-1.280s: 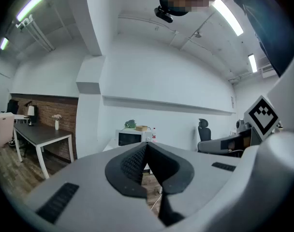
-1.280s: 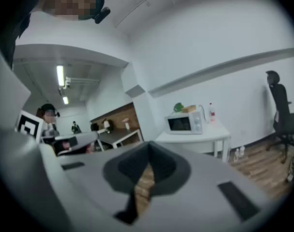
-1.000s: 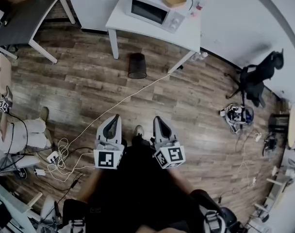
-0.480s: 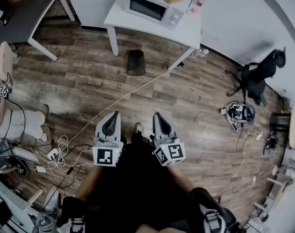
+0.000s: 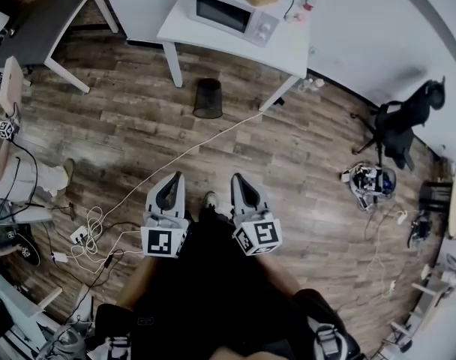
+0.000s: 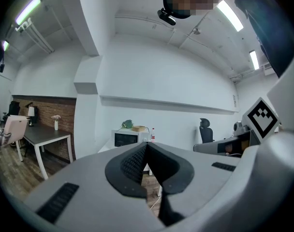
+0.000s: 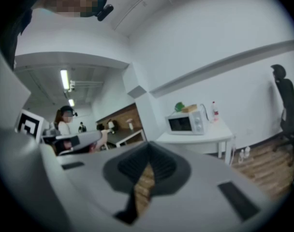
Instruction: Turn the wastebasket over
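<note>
Standing well back from the table (image 5: 288, 47), the person holds both tools low and side by side, aimed roughly toward it. The left gripper (image 5: 175, 178) is clenched with its ribbed pads meeting and nothing between them, and the right gripper (image 5: 239, 179) is clenched empty in the same way. The wastebasket (image 5: 208, 98), a dark mesh one, sits on the wooden floor just in front of the table, between its two front legs and nearer the left one. From this far off I can't make out whether its mouth faces up or down. Neither gripper view shows it, since the closed jaws block the floor below the table, though the microwave (image 5: 228, 12) on top of the table shows clearly past them. I'd judge this to be the approach step, with the basket untouched and nothing of the turning begun. The next move calls for closing the gap to the table, bringing the tools down to the basket's height and parting at least one pair of jaws before contact. A pinch on the thin rim seems the likeliest hold, perhaps with the other tool steadying the wall while it is tipped. A pale cable (image 5: 190, 152) runs across the floor from the table's right leg toward the person, so the feet will want some care.
</note>
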The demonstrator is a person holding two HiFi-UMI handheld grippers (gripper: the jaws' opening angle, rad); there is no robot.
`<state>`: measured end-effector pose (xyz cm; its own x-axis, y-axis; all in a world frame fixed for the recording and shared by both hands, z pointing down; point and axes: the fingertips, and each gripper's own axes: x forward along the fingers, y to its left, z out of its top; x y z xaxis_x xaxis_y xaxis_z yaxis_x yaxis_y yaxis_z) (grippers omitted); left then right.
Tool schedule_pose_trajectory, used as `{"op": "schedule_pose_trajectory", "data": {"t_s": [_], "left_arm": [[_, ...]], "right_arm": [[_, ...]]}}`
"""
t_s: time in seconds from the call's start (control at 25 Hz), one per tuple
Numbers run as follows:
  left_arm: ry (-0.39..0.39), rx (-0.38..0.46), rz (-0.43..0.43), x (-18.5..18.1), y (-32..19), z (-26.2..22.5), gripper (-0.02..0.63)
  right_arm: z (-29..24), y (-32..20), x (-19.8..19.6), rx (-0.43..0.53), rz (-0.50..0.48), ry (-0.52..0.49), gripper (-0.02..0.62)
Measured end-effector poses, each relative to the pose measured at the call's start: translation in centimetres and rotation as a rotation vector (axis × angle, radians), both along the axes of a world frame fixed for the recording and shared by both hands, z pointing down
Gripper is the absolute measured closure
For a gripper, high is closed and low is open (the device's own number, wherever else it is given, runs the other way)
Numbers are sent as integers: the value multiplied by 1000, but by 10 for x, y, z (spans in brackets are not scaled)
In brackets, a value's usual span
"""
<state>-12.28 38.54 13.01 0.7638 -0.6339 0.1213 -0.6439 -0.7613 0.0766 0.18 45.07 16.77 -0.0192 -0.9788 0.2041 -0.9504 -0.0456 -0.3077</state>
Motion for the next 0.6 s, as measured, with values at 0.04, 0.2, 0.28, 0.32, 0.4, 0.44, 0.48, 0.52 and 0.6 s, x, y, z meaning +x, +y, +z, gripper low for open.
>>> {"op": "schedule_pose_trajectory", "data": {"t_s": [0.04,0.2,0.28,0.32,0.4,0.44,0.48,0.52,0.6], "left_arm": [[1,2,-1,5,3,0,575],[-1,2,-12,21,10,3,575],[-8,-1,-19,23,10,6,575],[-13,0,-20,24,10,8,575],[-24,4,-13,28,7,12,575],[-28,3,-9,31,4,14,575],[-28,-3,-7,34,1,17,575],[-27,-13,-4,38,-1,20,575],[-26,-36,1,41,-7,27,575]], "right_arm": [[0,0,4,5,-10,0,563],[2,-4,17,24,-40,1,563],[5,-4,20,23,-48,-1,563],[7,-4,21,21,-50,-4,563],[10,-6,23,17,-51,-8,563],[12,-9,24,13,-52,-8,563],[15,-12,27,7,-52,-9,563],[18,-15,30,-2,-50,-8,563],[23,-21,34,-18,-42,-4,563]]}}
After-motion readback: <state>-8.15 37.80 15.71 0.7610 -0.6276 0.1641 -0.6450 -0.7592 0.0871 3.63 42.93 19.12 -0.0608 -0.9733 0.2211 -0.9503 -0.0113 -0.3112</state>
